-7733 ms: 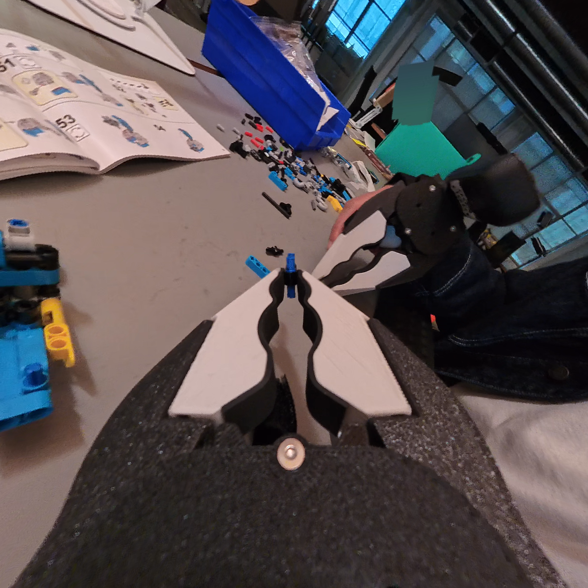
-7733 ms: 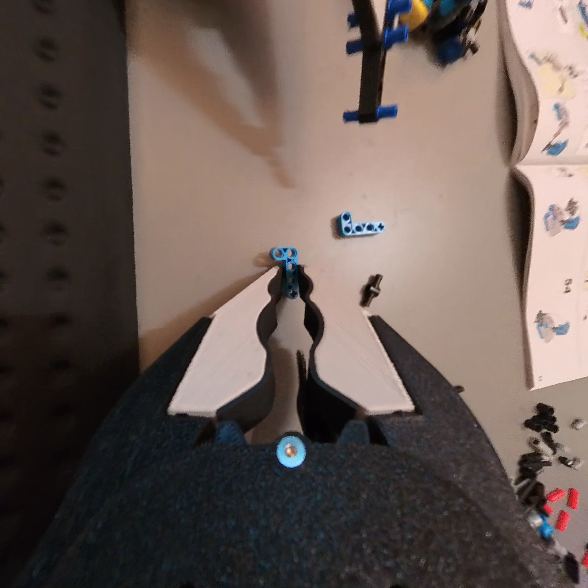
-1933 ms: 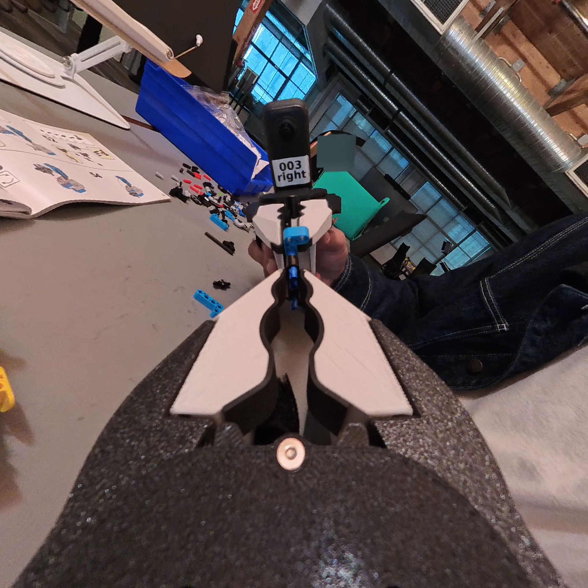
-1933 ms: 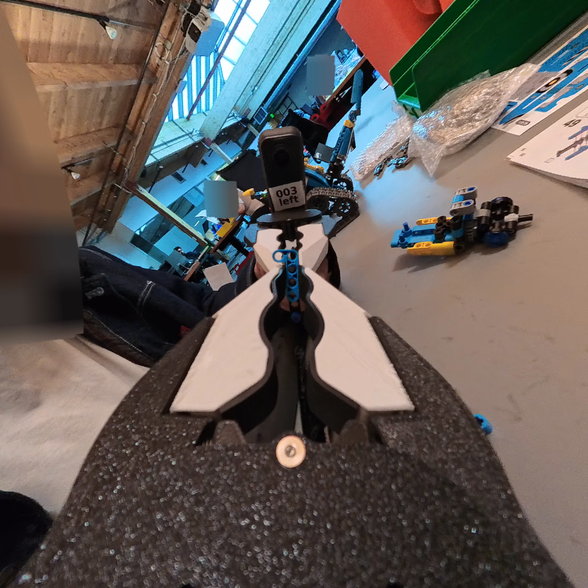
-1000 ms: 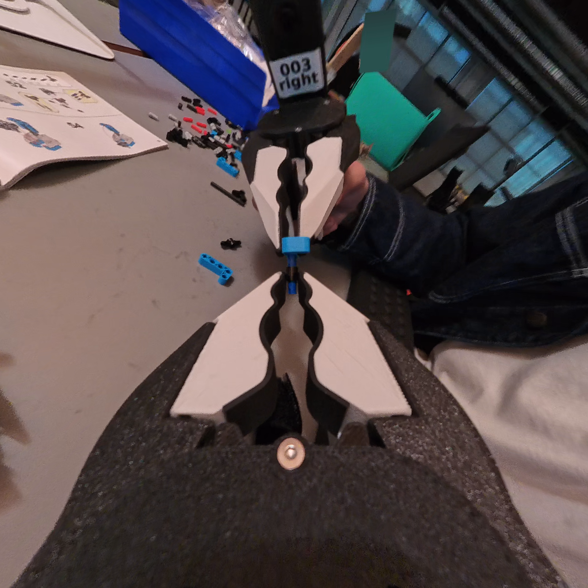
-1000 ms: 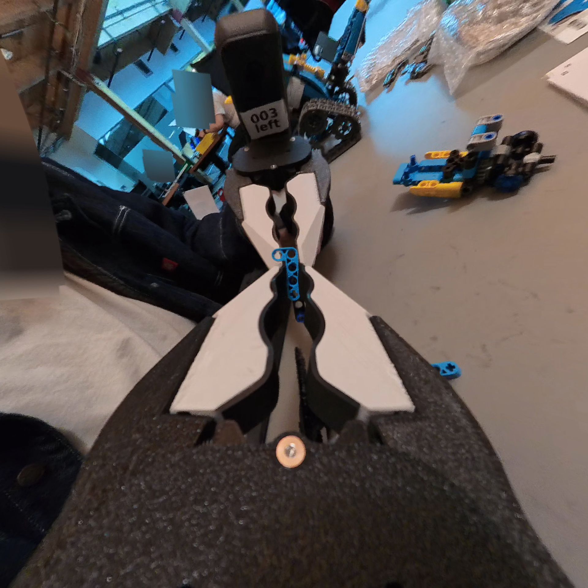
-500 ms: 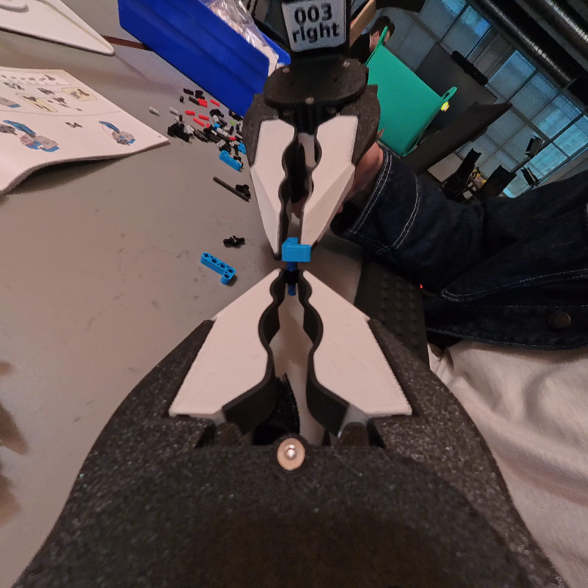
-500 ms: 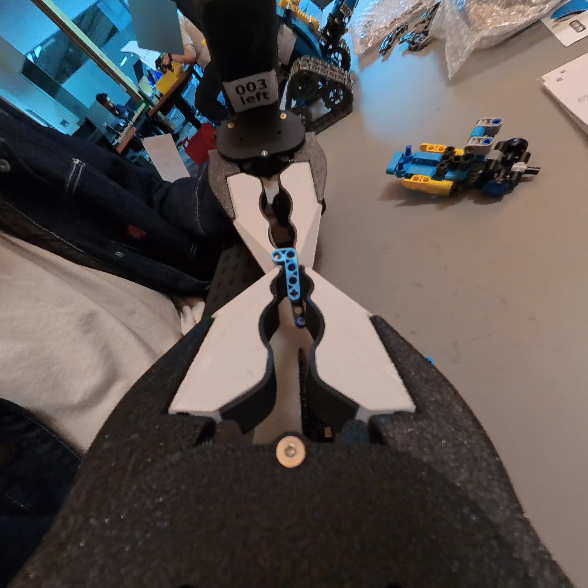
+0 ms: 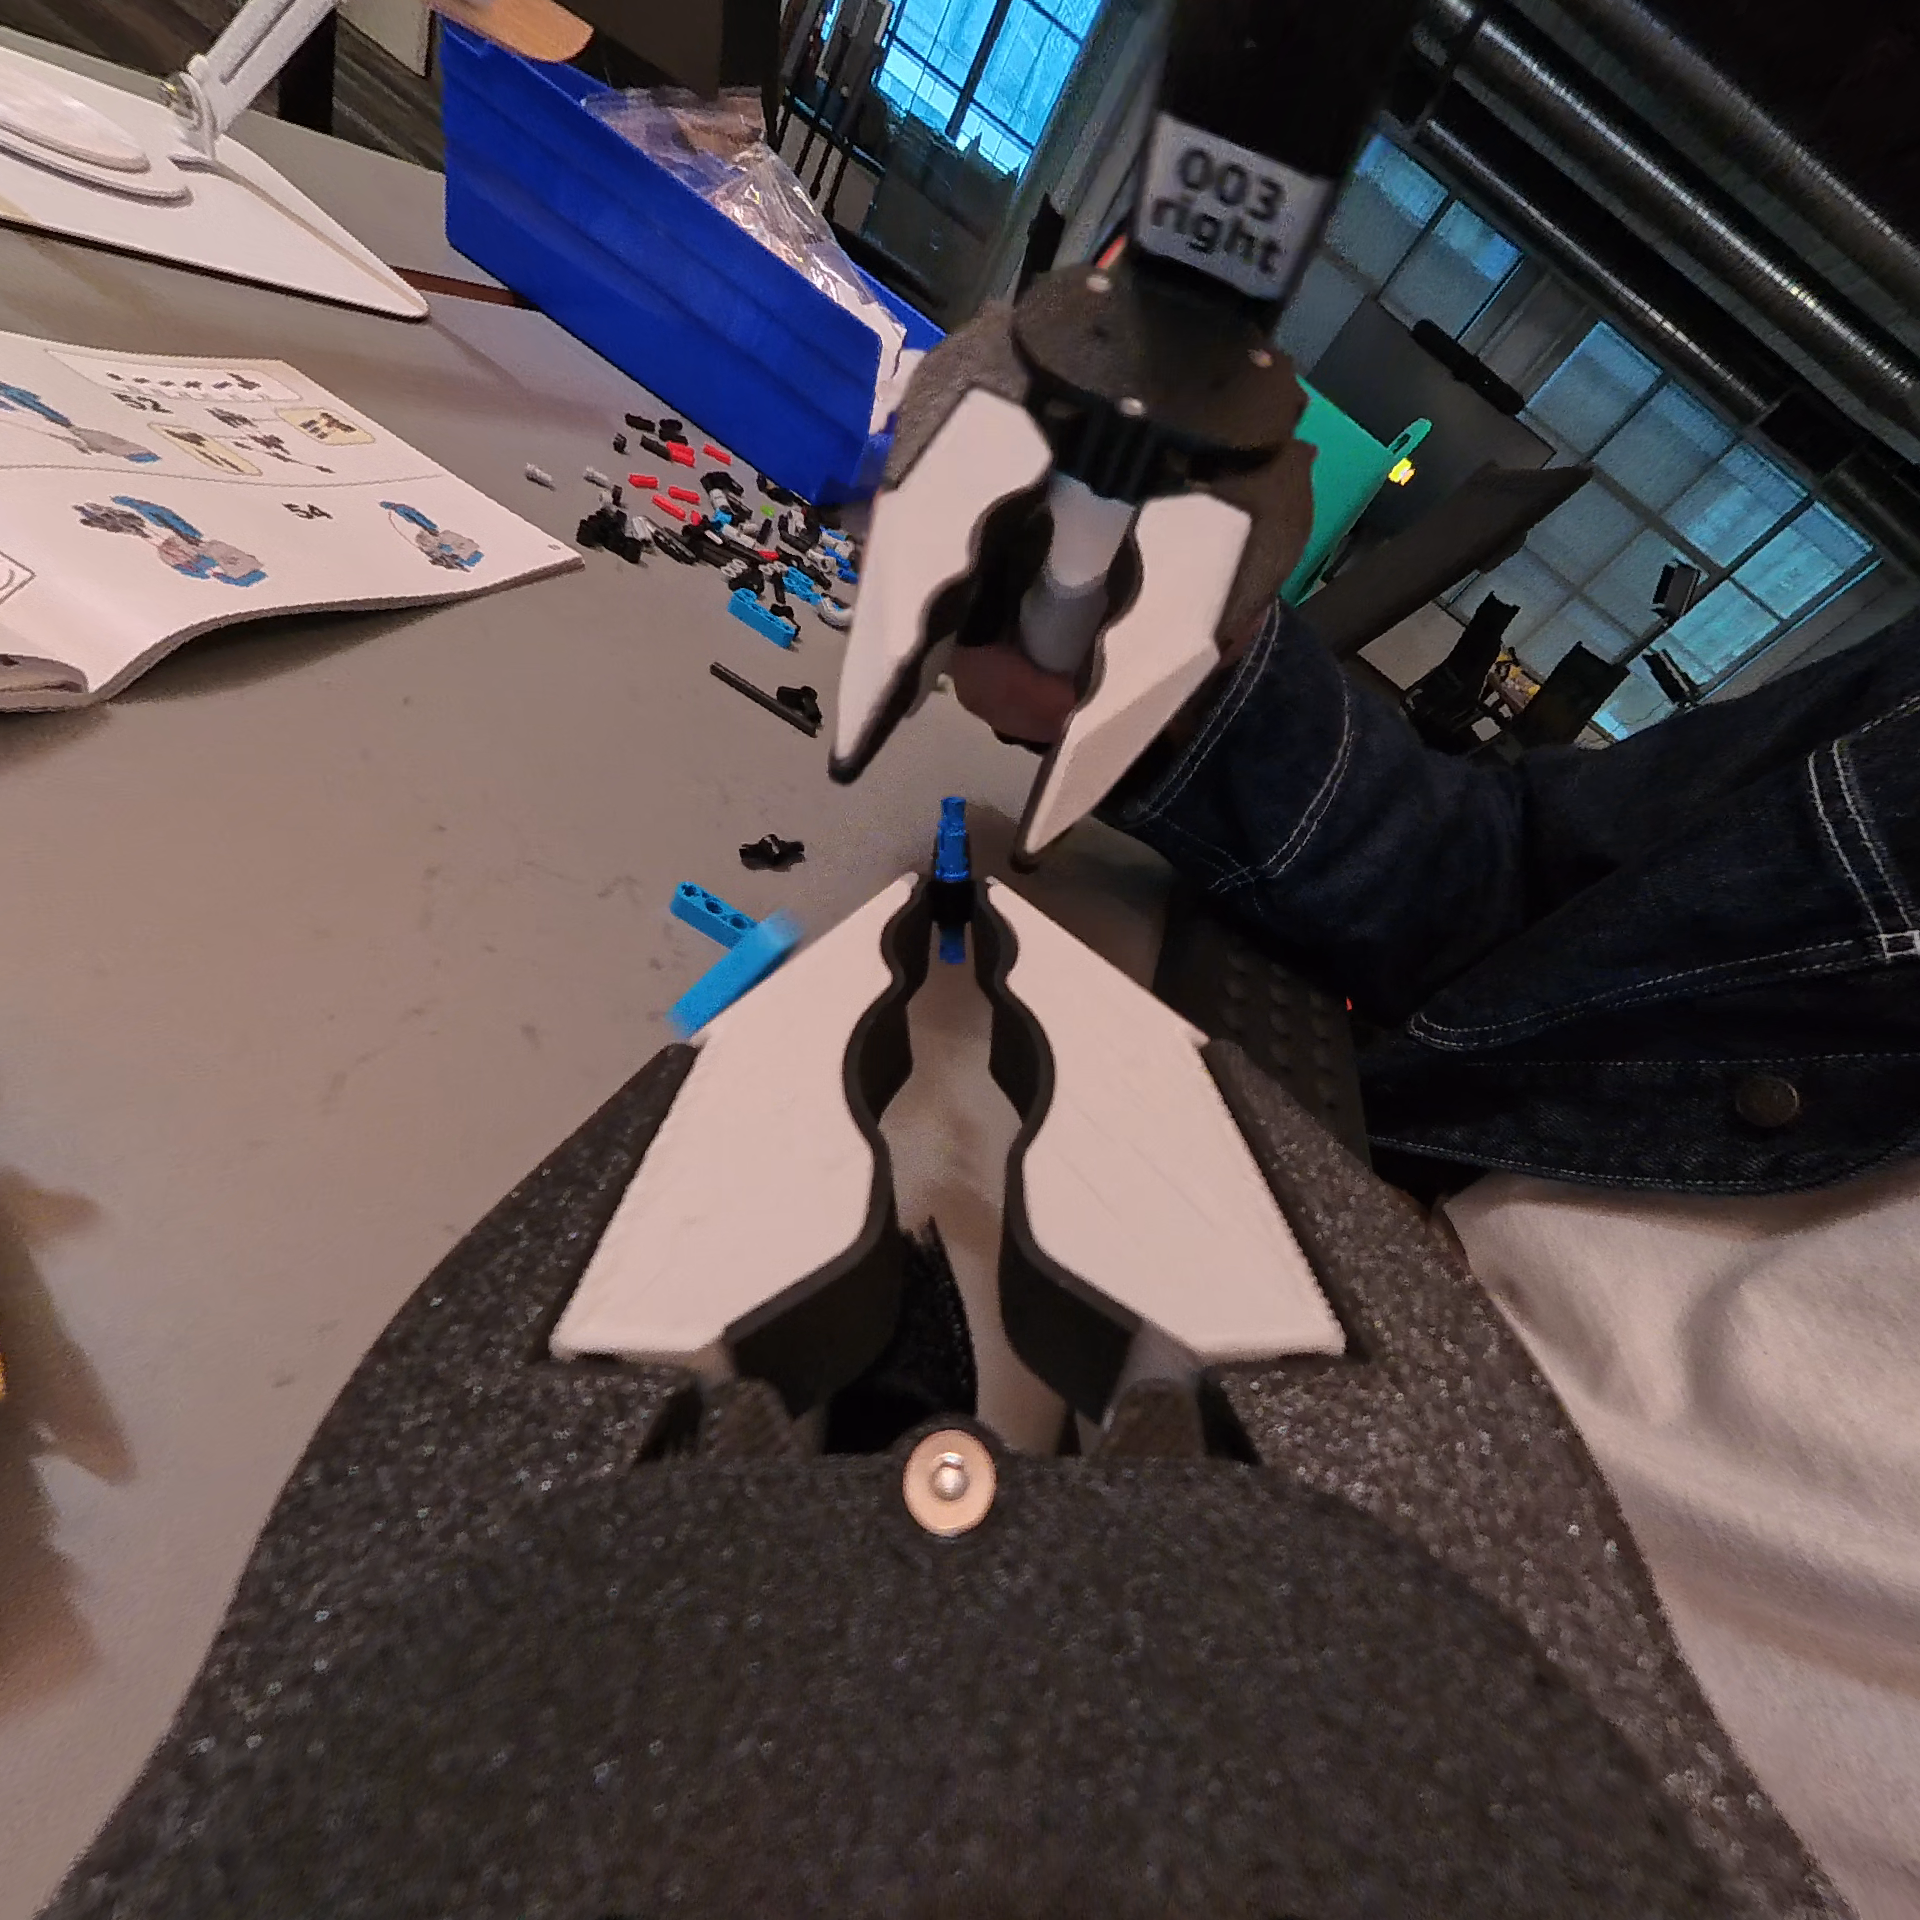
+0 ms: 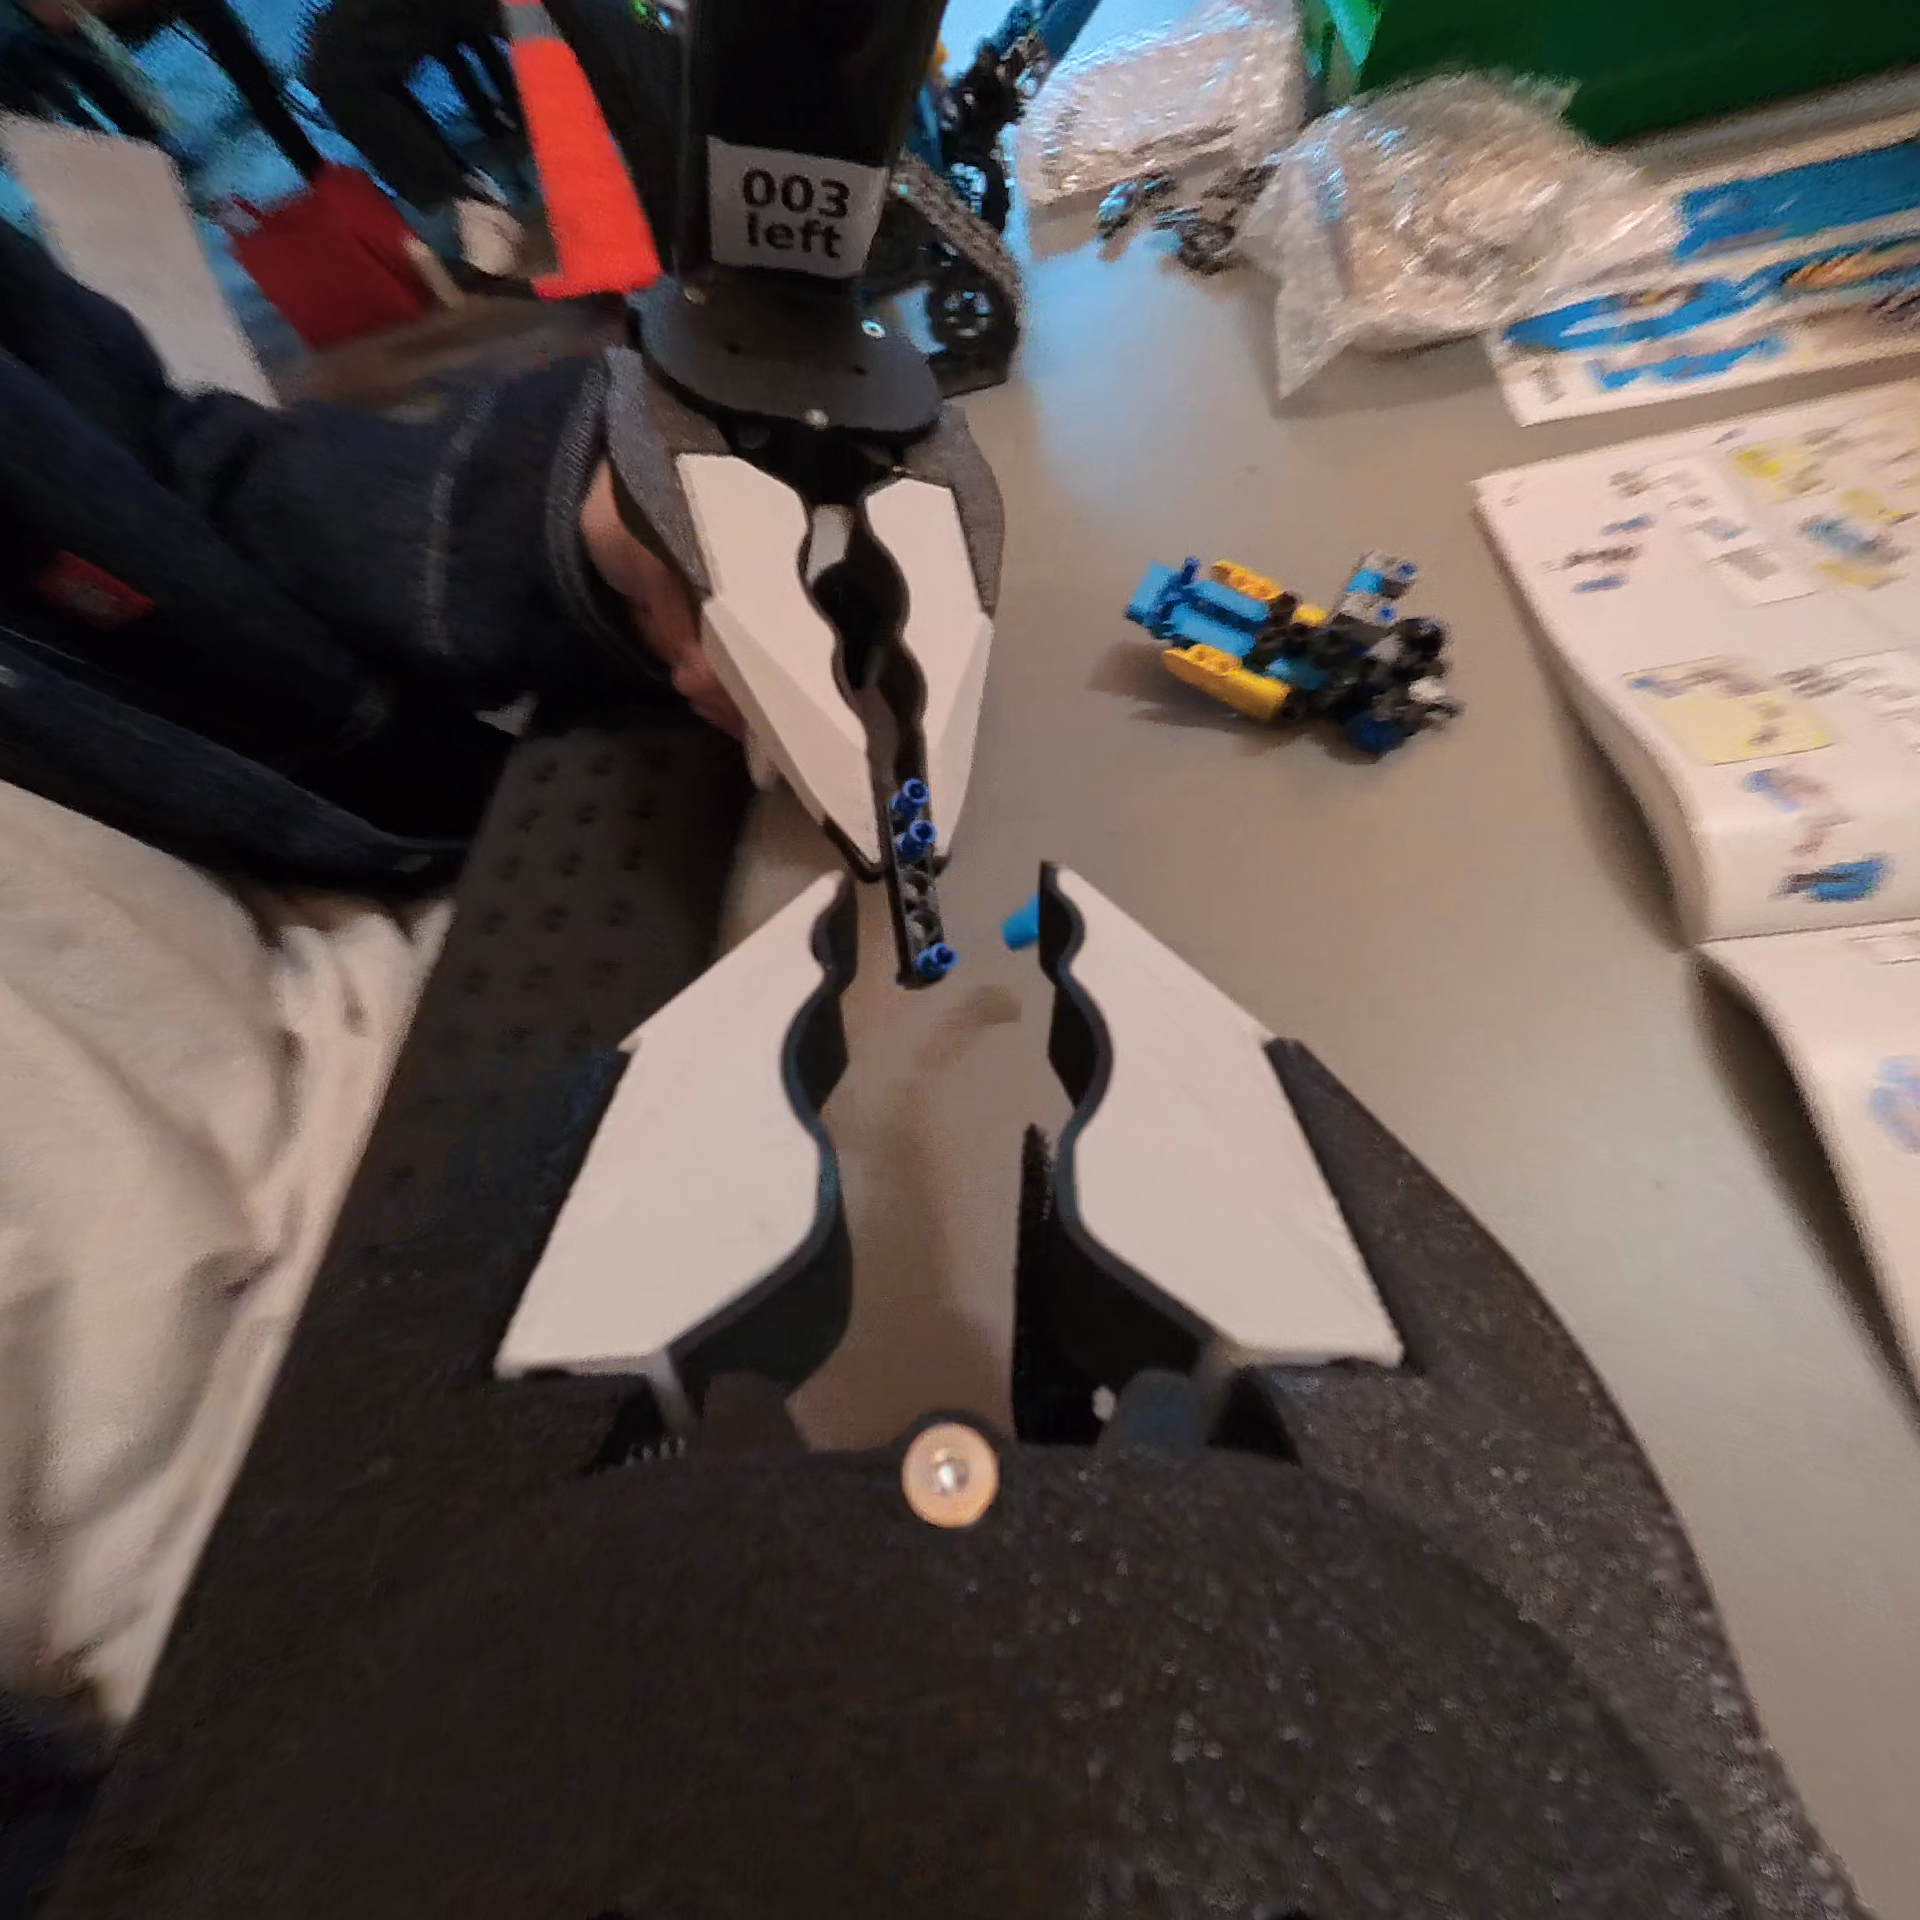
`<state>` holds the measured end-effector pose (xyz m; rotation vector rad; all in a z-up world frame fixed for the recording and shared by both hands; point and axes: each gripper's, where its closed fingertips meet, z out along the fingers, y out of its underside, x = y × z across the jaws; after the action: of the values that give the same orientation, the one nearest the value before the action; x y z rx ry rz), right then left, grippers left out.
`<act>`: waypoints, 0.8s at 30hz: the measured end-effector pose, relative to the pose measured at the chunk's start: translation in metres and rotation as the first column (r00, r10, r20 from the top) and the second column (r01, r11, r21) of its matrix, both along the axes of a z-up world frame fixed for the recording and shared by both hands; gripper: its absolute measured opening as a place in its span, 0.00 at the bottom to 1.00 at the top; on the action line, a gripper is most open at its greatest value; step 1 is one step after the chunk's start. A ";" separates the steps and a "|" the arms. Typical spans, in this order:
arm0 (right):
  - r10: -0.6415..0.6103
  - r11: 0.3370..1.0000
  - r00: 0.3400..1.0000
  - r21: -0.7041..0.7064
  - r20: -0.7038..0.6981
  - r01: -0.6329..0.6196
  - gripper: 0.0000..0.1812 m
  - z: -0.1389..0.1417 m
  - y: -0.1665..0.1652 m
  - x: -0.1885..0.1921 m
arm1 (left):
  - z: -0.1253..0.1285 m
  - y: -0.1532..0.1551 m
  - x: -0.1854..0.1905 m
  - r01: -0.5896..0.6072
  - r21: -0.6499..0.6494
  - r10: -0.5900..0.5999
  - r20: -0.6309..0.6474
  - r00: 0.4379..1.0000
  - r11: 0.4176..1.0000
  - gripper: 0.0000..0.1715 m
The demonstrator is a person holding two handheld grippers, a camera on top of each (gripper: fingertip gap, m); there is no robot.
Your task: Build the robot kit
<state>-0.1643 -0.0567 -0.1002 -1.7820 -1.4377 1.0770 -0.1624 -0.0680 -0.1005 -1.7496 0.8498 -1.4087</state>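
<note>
The loose part may be bouncing away across the grey counter (image 9: pixel 312 883), since nothing is gripping it. The right gripper (image 10: pixel 943 878) is standing wide open and empty. The left gripper (image 9: pixel 951 883) is pinching a black beam (image 10: pixel 914 904) studded with blue pins, end-on between the right gripper's tips. A blurred blue piece (image 10: pixel 1020 920) is lying free just beside the right gripper's finger.

The right gripper (image 10: pixel 948 888) stood with jaws spread above the grey table (image 9: pixel 312 883), facing the left gripper (image 9: pixel 951 883), whose closed tips pinched a black beam with blue pins (image 10: pixel 914 894) that reached into the gap between the right fingers. A blurred blue piece (image 9: pixel 732 971) hung just beside the left gripper, near a blue L-shaped beam (image 9: pixel 712 912) and a small black connector (image 9: pixel 771 852). Bare tabletop lay open toward the booklet (image 9: pixel 239 520), while scattered small parts (image 9: pixel 717 520) crowded the way to the blue bin (image 9: pixel 644 281).
</note>
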 end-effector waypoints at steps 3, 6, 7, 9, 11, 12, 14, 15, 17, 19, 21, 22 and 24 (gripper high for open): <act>-0.029 0.972 0.998 0.235 0.059 0.014 0.18 -0.003 0.006 0.005 | 0.000 0.004 -0.003 -0.020 -0.022 0.020 0.010 1.000 1.000 0.04; -0.079 0.972 0.995 0.228 0.055 0.064 0.21 -0.006 0.010 0.010 | -0.001 0.013 -0.010 -0.064 -0.066 0.066 0.023 0.998 0.996 0.04; -0.124 0.970 0.991 0.216 0.056 0.109 0.21 -0.009 0.018 0.013 | -0.002 0.017 -0.013 -0.082 -0.091 0.084 0.026 0.996 0.992 0.04; -0.201 0.958 0.978 0.222 0.060 0.183 0.20 -0.013 0.033 0.021 | -0.007 0.026 -0.018 -0.129 -0.119 0.131 0.006 0.991 0.984 0.04; -0.260 0.943 0.963 0.233 0.067 0.238 0.19 -0.016 0.047 0.026 | -0.011 0.034 -0.024 -0.189 -0.108 0.188 -0.025 0.982 0.976 0.04; -0.286 0.939 0.955 0.221 0.081 0.263 0.19 -0.021 0.052 0.028 | -0.012 0.038 -0.027 -0.217 -0.100 0.215 -0.033 0.976 0.971 0.04; -0.327 0.934 0.940 0.184 0.097 0.306 0.20 -0.031 0.062 0.030 | -0.010 0.044 -0.033 -0.261 -0.098 0.259 -0.027 0.965 0.960 0.04; -0.334 0.936 0.937 0.157 0.106 0.316 0.20 -0.036 0.065 0.030 | -0.008 0.045 -0.036 -0.274 -0.097 0.273 -0.015 0.962 0.957 0.04; -0.392 0.916 0.909 0.158 0.144 0.370 0.20 -0.042 0.081 0.033 | -0.003 0.047 -0.040 -0.294 -0.079 0.295 0.006 0.955 0.953 0.04; -0.402 0.911 0.901 0.167 0.164 0.376 0.18 -0.042 0.093 0.030 | -0.002 0.047 -0.041 -0.305 -0.055 0.305 0.002 0.952 0.951 0.04; -0.380 0.919 0.904 0.192 0.198 0.344 0.18 -0.045 0.102 0.021 | 0.001 0.046 -0.041 -0.320 -0.018 0.320 -0.001 0.947 0.947 0.04; -0.374 0.921 0.900 0.204 0.223 0.332 0.18 -0.048 0.109 0.016 | 0.001 0.046 -0.042 -0.326 0.003 0.326 -0.005 0.945 0.945 0.04; -0.370 0.923 0.895 0.203 0.248 0.326 0.19 -0.055 0.124 0.004 | 0.003 0.044 -0.042 -0.325 0.026 0.325 -0.006 0.946 0.945 0.04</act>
<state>-0.1604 0.0669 -0.1556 -2.0378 -1.2487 0.5257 -0.2039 -0.0236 -0.0975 -1.7840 0.5481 -1.1652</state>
